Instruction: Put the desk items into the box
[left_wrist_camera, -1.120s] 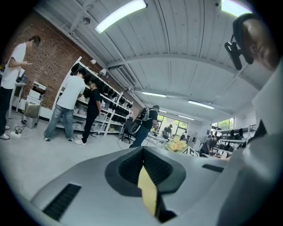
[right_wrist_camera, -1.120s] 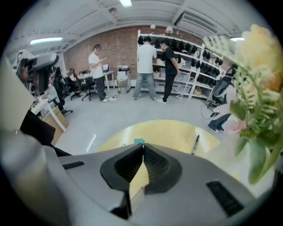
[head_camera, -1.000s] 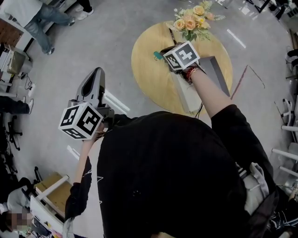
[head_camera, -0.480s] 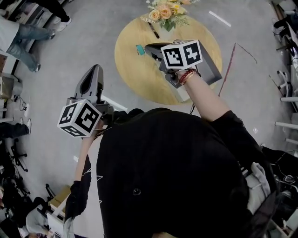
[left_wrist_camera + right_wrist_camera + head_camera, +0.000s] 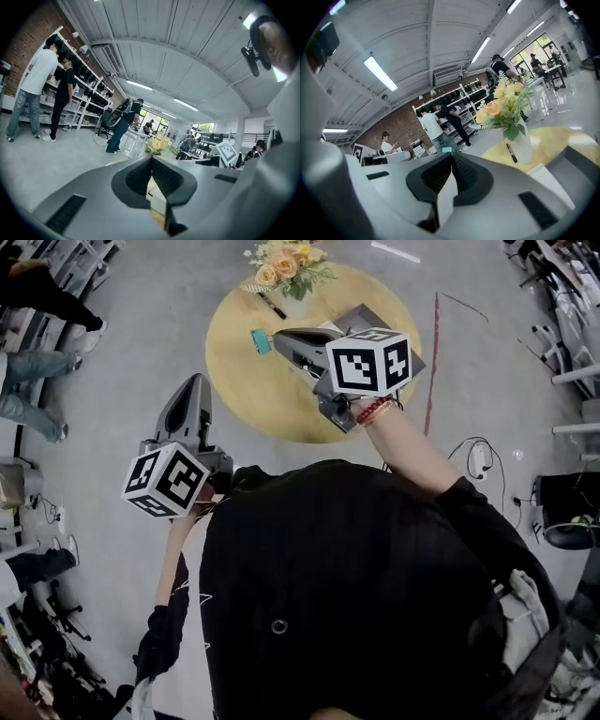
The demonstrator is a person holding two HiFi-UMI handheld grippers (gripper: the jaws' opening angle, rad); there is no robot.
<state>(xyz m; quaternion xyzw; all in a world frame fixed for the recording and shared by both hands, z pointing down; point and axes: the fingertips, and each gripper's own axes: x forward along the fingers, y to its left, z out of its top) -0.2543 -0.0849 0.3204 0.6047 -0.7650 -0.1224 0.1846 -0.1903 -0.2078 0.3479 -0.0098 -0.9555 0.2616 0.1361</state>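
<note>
A round wooden table (image 5: 246, 381) carries a vase of flowers (image 5: 284, 262), a black pen (image 5: 272, 304) and a grey box (image 5: 367, 315) that my right gripper partly hides. My right gripper (image 5: 278, 336) hangs over the table, left of the box. It is shut on a small teal item (image 5: 260, 340), which pokes out past the tips (image 5: 447, 150). The right gripper view has the pen (image 5: 510, 153) lying by the vase and the box (image 5: 576, 164) at lower right. My left gripper (image 5: 194, 382) is shut and empty, over the floor left of the table.
Grey floor surrounds the table. A red line (image 5: 433, 352) runs on the floor to the right, with a white power strip (image 5: 480, 460) and cable nearby. People (image 5: 35, 89) stand at shelving in the distance. Chairs and desks line the room's edges.
My right gripper has swung left, away from the box, with the teal item at its tips. The head view has turned, sliding the table leftward. The left gripper has barely moved.
</note>
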